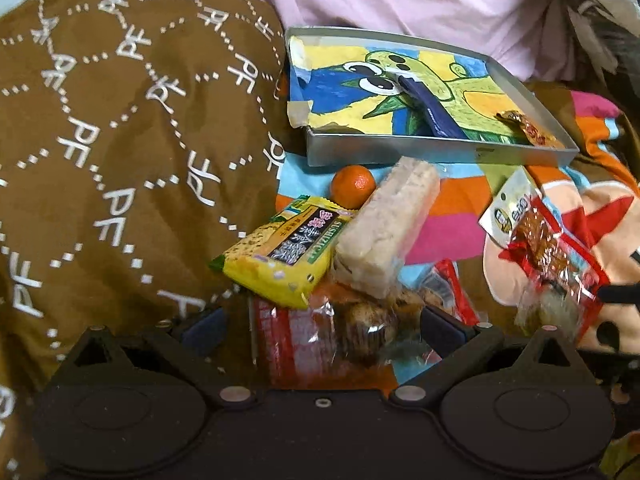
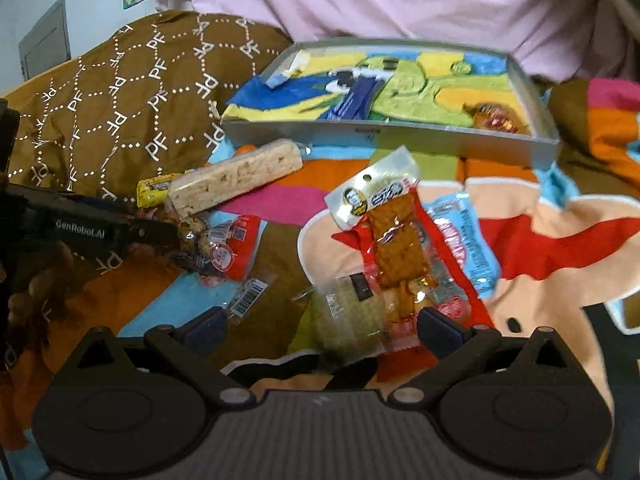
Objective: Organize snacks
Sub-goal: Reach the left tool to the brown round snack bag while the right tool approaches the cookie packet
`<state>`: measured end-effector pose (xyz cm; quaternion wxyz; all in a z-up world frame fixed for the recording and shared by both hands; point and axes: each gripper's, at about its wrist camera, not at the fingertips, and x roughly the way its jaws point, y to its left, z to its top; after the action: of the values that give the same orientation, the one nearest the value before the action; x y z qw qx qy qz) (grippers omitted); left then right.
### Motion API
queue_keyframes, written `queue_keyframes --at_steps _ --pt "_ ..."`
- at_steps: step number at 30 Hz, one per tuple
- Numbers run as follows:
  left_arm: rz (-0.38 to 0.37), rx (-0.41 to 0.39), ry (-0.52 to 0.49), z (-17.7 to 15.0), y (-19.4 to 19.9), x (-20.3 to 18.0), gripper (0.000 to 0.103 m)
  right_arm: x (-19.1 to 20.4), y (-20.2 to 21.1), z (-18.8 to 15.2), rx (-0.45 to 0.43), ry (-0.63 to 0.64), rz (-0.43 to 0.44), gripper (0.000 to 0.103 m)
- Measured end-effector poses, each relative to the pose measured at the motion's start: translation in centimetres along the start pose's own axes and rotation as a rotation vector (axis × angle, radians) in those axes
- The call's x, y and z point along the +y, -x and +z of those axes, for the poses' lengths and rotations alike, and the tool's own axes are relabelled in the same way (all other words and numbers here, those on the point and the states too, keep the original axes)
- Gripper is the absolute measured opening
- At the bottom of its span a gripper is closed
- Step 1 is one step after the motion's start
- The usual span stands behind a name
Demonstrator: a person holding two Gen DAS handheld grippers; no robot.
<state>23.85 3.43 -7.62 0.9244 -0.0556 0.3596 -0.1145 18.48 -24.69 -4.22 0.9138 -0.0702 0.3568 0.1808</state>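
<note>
Left gripper [image 1: 320, 330] stood wide, its fingers [image 1: 442, 326] on either side of a clear bag of muffins [image 1: 366, 326] with a red label; whether the pads touched the wrapper I cannot tell. From the right wrist view the left gripper [image 2: 176, 236] came in from the left edge of the bedspread, tips at the same bag of muffins [image 2: 208, 240].

Right gripper [image 2: 320, 330] also stood wide, its fingers [image 2: 440, 328] astride the lower end of a red packet of dried tofu [image 2: 394, 248] and a small pale cake in clear wrap [image 2: 352, 312] lying just beside it. No grip visible. A blue and red packet [image 2: 464, 236] lay partly under the tofu packet's right side.

Piled against the muffins: a yellow cracker packet [image 1: 280, 252] and a pale rice bar [image 1: 386, 226], the bar leaning over the pile. An orange [image 1: 353, 186] sat behind them, just in front of the tray's near wall.

The grey metal tray [image 1: 432, 151] rested at the far side of the colourful bedspread [image 1: 452, 204], lined with a cartoon drawing. Inside it: a dark blue stick packet [image 1: 434, 114] near the middle and a small brown wrapped sweet [image 1: 528, 128] at the near right corner.

A brown patterned quilt [image 1: 120, 140] was bunched along the left.
</note>
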Motion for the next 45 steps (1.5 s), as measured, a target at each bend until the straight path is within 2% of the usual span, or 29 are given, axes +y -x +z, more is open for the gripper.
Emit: queue_keyframes --at_steps 3,6,11,15,17,21,23,28,34,37,45 --pt "-0.056 0.035 0.012 0.3 -0.9 0.1 0.102 -0.7 -1.2 0.1 0.027 -0.036 0.059 0.103" --pt "-0.104 0.067 -0.026 0.2 -1.2 -0.4 0.102 -0.9 -2.0 0.2 0.048 -0.040 0.088 0.103" --pt "-0.176 0.140 -0.094 -0.6 -1.2 -1.6 0.102 -0.6 -2.5 0.3 0.075 0.041 0.128 0.103" --pt "-0.238 0.217 -0.107 -1.2 -0.9 -2.4 0.102 -0.5 -2.5 0.0 0.112 0.132 0.123 0.103" --pt "-0.230 0.205 -0.130 -1.2 -0.6 -2.8 0.102 -0.4 -2.2 -0.2 0.104 0.161 0.103 0.103" --pt "-0.144 0.118 -0.195 -0.9 -0.1 -3.6 0.102 -0.1 -1.8 -0.3 0.090 0.178 0.086 0.103" --pt "-0.133 0.100 -0.220 -0.5 0.2 -3.6 0.102 0.1 -1.8 -0.5 0.091 0.191 0.084 0.103" --pt "-0.148 0.097 -0.327 -0.6 0.9 -3.7 0.102 0.6 -1.9 -0.6 0.092 0.221 0.077 0.103" --pt "-0.214 0.077 -0.406 0.4 0.2 -5.9 0.102 0.7 -2.0 -0.6 0.090 0.231 0.081 0.103" --pt "-0.225 0.120 -0.461 1.1 -1.1 -7.0 0.102 0.8 -2.0 -0.6 0.093 0.235 0.081 0.103" --pt "-0.244 0.204 -0.496 1.4 -2.9 -6.7 0.099 0.8 -2.2 -0.8 0.102 0.230 0.094 0.103"
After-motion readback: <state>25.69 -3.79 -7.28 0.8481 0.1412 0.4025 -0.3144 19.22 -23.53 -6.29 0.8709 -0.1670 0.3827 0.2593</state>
